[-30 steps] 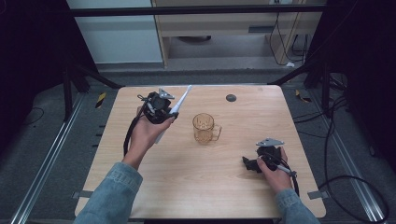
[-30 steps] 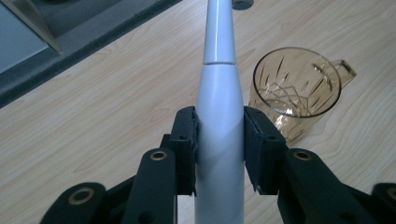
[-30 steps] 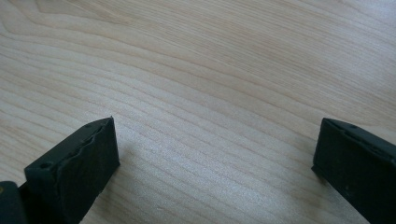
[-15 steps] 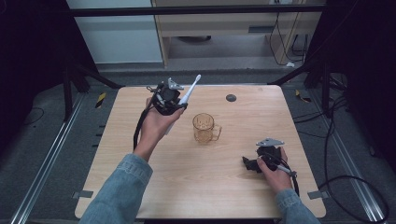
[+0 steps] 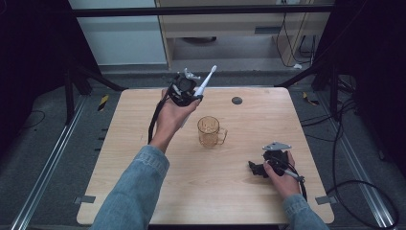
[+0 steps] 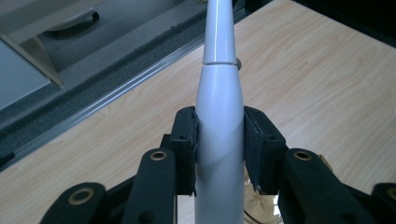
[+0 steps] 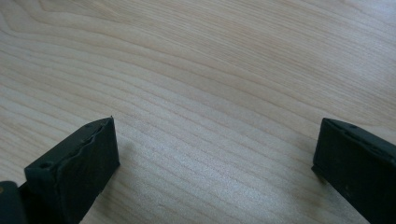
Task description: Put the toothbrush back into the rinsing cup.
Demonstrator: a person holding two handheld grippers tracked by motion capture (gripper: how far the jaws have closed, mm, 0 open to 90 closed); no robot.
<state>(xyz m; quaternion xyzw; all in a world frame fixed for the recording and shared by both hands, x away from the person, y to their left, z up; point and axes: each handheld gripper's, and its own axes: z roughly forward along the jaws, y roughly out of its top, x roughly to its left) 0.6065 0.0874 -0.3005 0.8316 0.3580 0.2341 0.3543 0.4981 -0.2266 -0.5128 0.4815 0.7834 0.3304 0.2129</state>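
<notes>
— White plastic, that's the electric toothbrush [image 5: 205, 82]: where is it?

— In the left gripper [image 5: 187, 91], raised above the table's [image 5: 143, 124] far edge, left of the middle. Its brush head points up and away toward the far right, past the edge.

— How is it held?

— In the left gripper view both black pads [image 6: 187, 140] press on the thick handle of the toothbrush [image 6: 219, 116], one on each side, with the narrow neck rising out between them. The jaws are clamped as far as the handle lets them.

— And the other gripper?

— The right gripper [image 5: 258, 168] rests low on the table near the near right corner, in the person's right hand [image 5: 280, 172]. In the right gripper view its two jaws stand wide apart with bare pale wood [image 7: 210, 93] between them, holding nothing.

— Anything else on the wood?

— An amber see-through mug [image 5: 209, 132] stands upright around the middle of the table, handle turned to the right, nearer than the toothbrush and apart from it. A small dark round disc [image 5: 236, 100] sits near the far edge, right of the left gripper.
</notes>
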